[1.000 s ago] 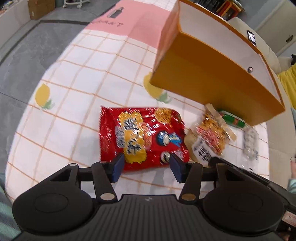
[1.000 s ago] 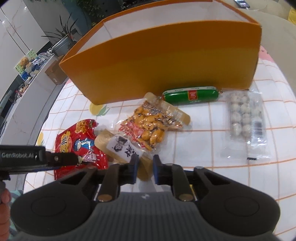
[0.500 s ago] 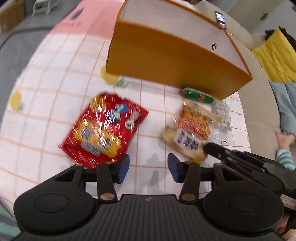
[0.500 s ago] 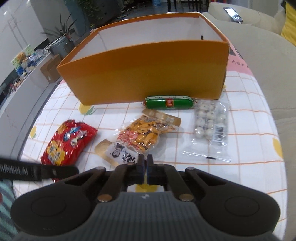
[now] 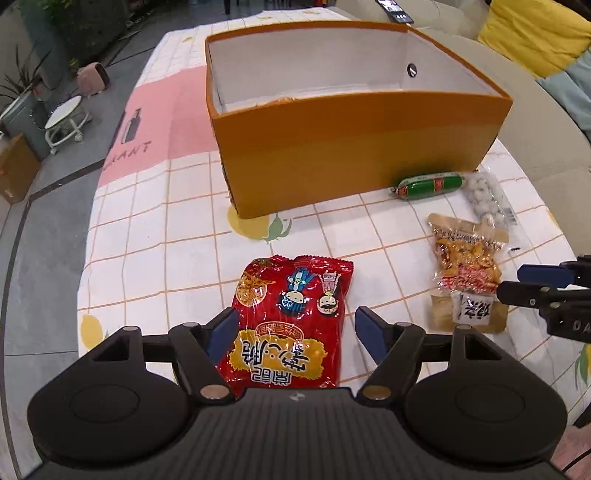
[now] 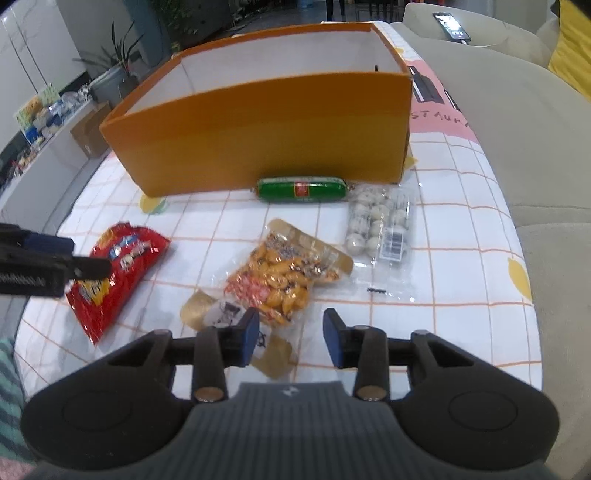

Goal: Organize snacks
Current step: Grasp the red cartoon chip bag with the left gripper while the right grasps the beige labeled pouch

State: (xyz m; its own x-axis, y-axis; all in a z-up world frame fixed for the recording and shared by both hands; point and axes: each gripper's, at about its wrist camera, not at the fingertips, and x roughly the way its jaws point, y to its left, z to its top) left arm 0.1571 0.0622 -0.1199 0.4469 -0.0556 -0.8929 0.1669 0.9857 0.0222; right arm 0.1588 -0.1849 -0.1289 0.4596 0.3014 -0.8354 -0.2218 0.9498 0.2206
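An open orange box (image 5: 354,147) (image 6: 266,136) stands on the checked tablecloth. Before it lie a red snack bag (image 5: 291,325) (image 6: 114,269), a clear pack of orange snacks (image 5: 465,273) (image 6: 277,277), a green sausage (image 5: 428,186) (image 6: 303,189) and a pack of white balls (image 5: 487,201) (image 6: 380,221). My left gripper (image 5: 295,328) is open, its fingers astride the red bag's near end. My right gripper (image 6: 291,332) is open, just above the near end of the orange snack pack; its fingers also show in the left wrist view (image 5: 539,284).
A beige sofa (image 6: 517,129) curves along the table's right side, with a phone (image 6: 450,26) on it and a yellow cushion (image 5: 532,33). A stool (image 5: 66,122), cardboard boxes and plants stand on the floor to the left.
My left gripper has swung round to face the box and opened wider over the red bag. My right gripper pulled back, shut, then opened again.
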